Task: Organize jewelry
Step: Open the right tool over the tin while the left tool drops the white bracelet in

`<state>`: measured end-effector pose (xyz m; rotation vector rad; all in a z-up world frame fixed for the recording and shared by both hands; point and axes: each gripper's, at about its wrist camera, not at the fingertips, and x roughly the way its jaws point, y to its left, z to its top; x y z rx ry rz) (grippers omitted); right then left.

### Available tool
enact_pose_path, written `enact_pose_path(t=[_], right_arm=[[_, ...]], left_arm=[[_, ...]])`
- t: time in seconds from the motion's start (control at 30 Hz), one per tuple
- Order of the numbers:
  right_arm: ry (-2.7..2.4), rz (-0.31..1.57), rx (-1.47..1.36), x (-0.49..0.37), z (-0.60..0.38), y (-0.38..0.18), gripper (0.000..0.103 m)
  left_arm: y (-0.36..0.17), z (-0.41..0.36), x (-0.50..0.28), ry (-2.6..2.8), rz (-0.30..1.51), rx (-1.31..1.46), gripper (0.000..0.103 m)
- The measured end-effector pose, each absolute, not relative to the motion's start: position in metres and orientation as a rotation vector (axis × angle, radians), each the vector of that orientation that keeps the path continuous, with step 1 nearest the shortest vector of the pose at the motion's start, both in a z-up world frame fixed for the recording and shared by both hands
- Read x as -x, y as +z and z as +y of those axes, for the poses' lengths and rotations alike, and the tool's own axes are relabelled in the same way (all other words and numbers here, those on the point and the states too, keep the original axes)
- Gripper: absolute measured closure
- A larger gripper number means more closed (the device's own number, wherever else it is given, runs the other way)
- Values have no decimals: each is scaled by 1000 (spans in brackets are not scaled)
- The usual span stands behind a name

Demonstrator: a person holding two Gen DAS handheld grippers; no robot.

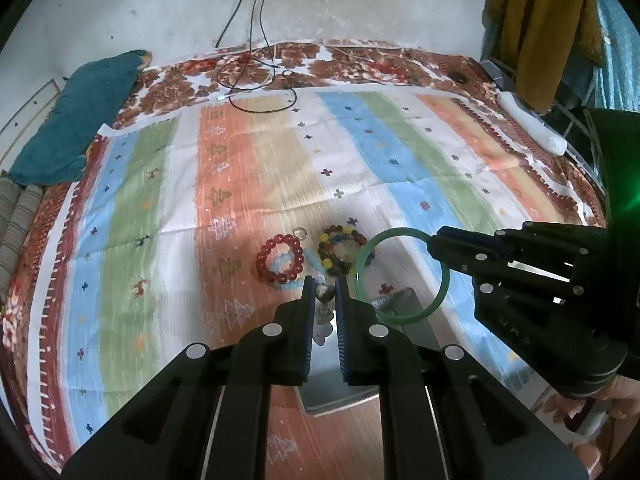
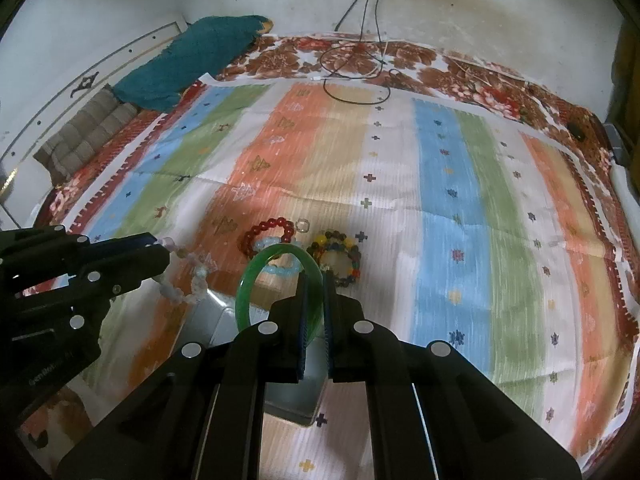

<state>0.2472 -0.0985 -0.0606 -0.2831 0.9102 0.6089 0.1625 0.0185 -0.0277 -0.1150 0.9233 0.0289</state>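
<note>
A striped cloth [image 1: 256,168] in orange, blue, green and white covers most of a bed, laid over a brown floral sheet [image 1: 360,64] that shows along its far edge. At the far left corner of the cloth lies a teal pillow [image 1: 76,120], and black cables [image 1: 256,80] trail down the wall onto the sheet.

On the cloth, nearer the cameras, stands a grey metal box [image 2: 292,396], open at the top. Just beyond the box lie three bracelets close together: a dark red bead bracelet [image 1: 280,258], a pale blue bead bracelet [image 1: 288,276] partly overlapping it on the box side, and a multicoloured bead bracelet [image 1: 340,250] just right of those. A small clear ring [image 2: 303,225] lies just past the red one.

The right tongs [image 2: 314,296] are clamped on a green bangle [image 2: 276,280], gripping its rim and holding it upright, raised over the far edge of the box. The left tongs [image 1: 323,296] are clamped on a pale translucent bead bracelet [image 2: 188,280], which hangs from their tips above the left side of the box. The two pairs of tongs are near each other without touching.
</note>
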Motion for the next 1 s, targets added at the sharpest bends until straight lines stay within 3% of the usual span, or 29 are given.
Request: enact_pose_path(t=[0.57, 0.87, 0.93, 1.0], right_arm=[[631, 916, 254, -211, -116, -64, 95], [561, 970, 215, -229, -125, -72, 93], [554, 978, 204, -232, -126, -73, 80], [545, 981, 201, -235, -127, -73, 75]], left_arm=[[-28, 7, -127, 6, 899, 119, 93], [-35, 22, -132, 73, 934, 159, 77], [-36, 25, -134, 84, 938, 164, 72], [-37, 30, -136, 98, 943, 172, 68]])
